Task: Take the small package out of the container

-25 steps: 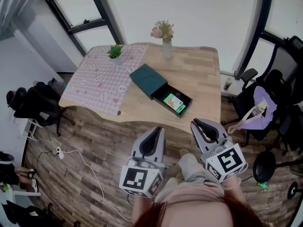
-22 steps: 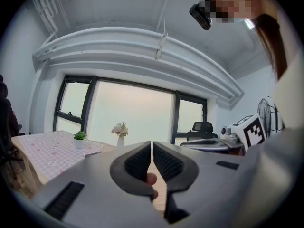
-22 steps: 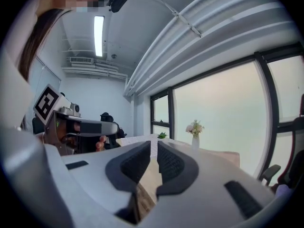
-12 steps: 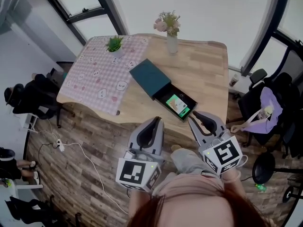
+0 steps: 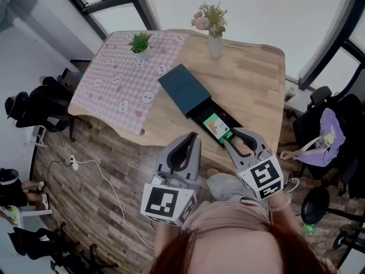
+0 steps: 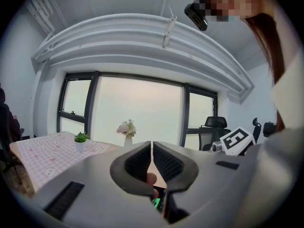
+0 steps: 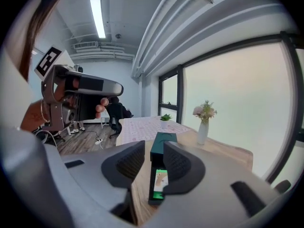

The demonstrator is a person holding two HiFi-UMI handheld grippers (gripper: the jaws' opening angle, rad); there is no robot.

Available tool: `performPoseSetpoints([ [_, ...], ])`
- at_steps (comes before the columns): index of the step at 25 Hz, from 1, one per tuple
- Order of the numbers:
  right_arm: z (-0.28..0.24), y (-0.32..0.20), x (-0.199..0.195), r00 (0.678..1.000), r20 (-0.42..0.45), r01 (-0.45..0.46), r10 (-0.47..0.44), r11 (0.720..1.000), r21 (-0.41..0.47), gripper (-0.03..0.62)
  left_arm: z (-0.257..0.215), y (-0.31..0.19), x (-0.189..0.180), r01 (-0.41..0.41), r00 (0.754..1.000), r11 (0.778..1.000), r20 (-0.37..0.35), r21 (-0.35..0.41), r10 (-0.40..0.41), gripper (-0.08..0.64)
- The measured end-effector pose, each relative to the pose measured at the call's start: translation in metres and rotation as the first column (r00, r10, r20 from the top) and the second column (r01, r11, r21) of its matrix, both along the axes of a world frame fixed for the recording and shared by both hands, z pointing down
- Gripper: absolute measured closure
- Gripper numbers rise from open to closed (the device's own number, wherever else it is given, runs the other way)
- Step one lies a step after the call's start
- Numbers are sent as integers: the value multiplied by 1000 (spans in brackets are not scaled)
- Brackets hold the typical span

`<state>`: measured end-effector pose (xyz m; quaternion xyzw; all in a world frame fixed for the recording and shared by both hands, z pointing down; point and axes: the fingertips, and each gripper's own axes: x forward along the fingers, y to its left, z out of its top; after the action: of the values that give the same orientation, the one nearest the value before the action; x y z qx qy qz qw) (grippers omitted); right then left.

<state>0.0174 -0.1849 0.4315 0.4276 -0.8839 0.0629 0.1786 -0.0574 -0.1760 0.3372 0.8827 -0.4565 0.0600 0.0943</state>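
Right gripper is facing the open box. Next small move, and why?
Probably ease the right gripper forward and down over the small package. Its jaws have just been opening and stand apart with nothing between them. The package lies exposed in the pulled-open container, ahead of the pads.

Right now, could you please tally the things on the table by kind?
Potted plant: 1
Vase of flowers: 1
Checked tablecloth: 1
Dark teal sliding box: 1
Small green package: 1
Total: 5
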Motion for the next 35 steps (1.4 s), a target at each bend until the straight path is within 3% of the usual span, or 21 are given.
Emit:
performPoseSetpoints([
  [14, 72, -45, -14, 982, -119, 131, -145, 984, -120, 425, 11, -44, -24, 110, 994, 994, 0, -26, -110, 541],
  [28, 153, -72, -21, 954, -199, 163, -226, 943, -291, 366, 28, -76, -43, 180, 984, 981, 10, -66, -180, 541],
  [35, 189, -78, -24, 924, -267, 172, -274, 921, -349, 331, 43, -87, -55, 217, 976, 971, 29, -99, -215, 541],
])
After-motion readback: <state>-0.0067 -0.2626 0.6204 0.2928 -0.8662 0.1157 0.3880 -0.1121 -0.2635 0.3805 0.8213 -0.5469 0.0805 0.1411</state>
